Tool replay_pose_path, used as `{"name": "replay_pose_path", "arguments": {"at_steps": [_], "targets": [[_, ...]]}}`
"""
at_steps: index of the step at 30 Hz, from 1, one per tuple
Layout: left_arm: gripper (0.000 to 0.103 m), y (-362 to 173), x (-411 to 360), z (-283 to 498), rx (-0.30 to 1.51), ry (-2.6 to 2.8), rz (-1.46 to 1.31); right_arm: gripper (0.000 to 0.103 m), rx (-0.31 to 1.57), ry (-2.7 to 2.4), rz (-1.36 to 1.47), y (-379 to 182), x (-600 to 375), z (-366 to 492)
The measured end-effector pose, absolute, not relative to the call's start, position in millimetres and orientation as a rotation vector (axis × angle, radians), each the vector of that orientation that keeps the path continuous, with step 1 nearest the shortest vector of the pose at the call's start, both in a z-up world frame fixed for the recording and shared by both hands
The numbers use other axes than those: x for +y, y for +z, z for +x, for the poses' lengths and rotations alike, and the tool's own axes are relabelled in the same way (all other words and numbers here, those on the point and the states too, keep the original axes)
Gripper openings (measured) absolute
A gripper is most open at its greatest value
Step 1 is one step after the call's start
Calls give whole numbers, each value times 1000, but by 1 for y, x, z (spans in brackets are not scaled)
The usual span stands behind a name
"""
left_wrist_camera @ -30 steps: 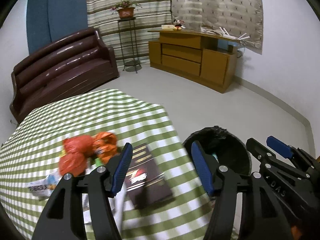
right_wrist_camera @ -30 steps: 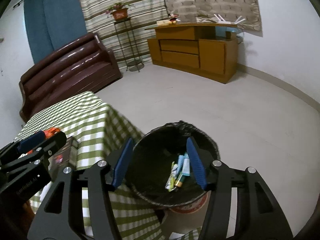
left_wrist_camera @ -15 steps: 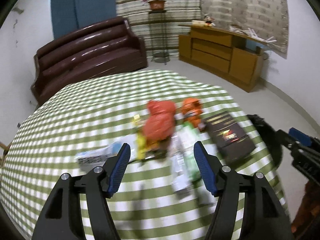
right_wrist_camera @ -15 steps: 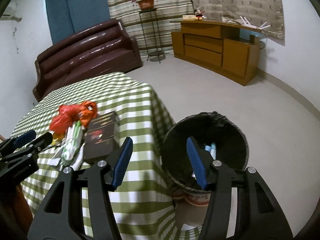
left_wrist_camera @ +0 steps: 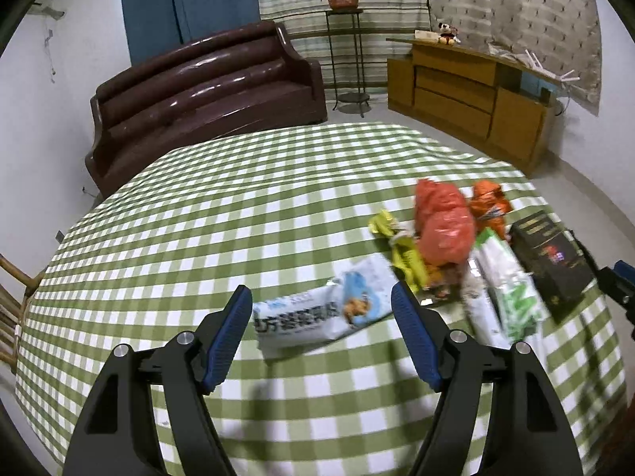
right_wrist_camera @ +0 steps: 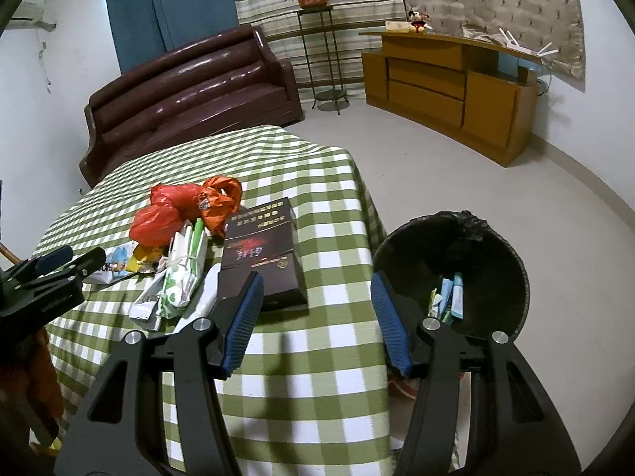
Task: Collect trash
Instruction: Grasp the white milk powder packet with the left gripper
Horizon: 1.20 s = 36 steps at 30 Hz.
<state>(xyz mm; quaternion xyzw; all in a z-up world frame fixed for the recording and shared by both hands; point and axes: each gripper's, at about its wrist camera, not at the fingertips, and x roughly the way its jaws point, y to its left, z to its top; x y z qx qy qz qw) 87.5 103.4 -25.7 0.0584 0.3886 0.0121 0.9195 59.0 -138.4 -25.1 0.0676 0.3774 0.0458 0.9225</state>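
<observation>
A: Trash sits in a heap on the checked tablecloth (left_wrist_camera: 246, 214), at the right of the left wrist view. Nearest the lens lies a pale blue snack packet (left_wrist_camera: 321, 311), low in the middle of the frame.

B: And the left gripper (left_wrist_camera: 321, 331)?

A: Its jaws are opening, with the packet seen between the blue pads but not pinched. Right of the packet come a yellow wrapper (left_wrist_camera: 401, 252), a red plastic bag (left_wrist_camera: 444, 226), an orange bag (left_wrist_camera: 488, 202), a green and white packet (left_wrist_camera: 508, 289) and a dark box (left_wrist_camera: 551, 258) at the table's right edge.

B: The other view?

A: The same heap sits left of centre. The dark box (right_wrist_camera: 262, 258) lies flat, just above the left pad. The right gripper (right_wrist_camera: 317, 317) is spread with nothing between its pads. A black-lined bin (right_wrist_camera: 452, 277) stands on the floor at lower right, beside the table, with a few wrappers inside.

B: Does the left gripper (right_wrist_camera: 55, 265) show there?

A: Yes, at the left edge, near the snack packet (right_wrist_camera: 115, 261).
</observation>
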Motion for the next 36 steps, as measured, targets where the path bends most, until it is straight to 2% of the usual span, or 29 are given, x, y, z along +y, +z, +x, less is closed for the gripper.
{"name": "replay_pose_path", "arguments": {"at_steps": [16,20,23,26,27,28,36], "targets": [[73,-48,114,121,903,-98,143,55,798,111,143,-28,-125,71],[66,-50,117,117,895,-128,148,55,799,112,143,-28,-125,71],[55,-49,120,111,886,-144,147,55,799,114,141,-27,-125,71],[51,-49,120,105,883,-154,147,55,798,114,140,-28,-124,71],[37,-49,120,103,884,-158,152,55,799,114,141,-28,-124,71],[35,-50,120,102,892,-161,156,55,799,114,141,-28,-123,72],[28,-48,122,87,883,-152,152,55,794,121,134,-28,-119,69]]}}
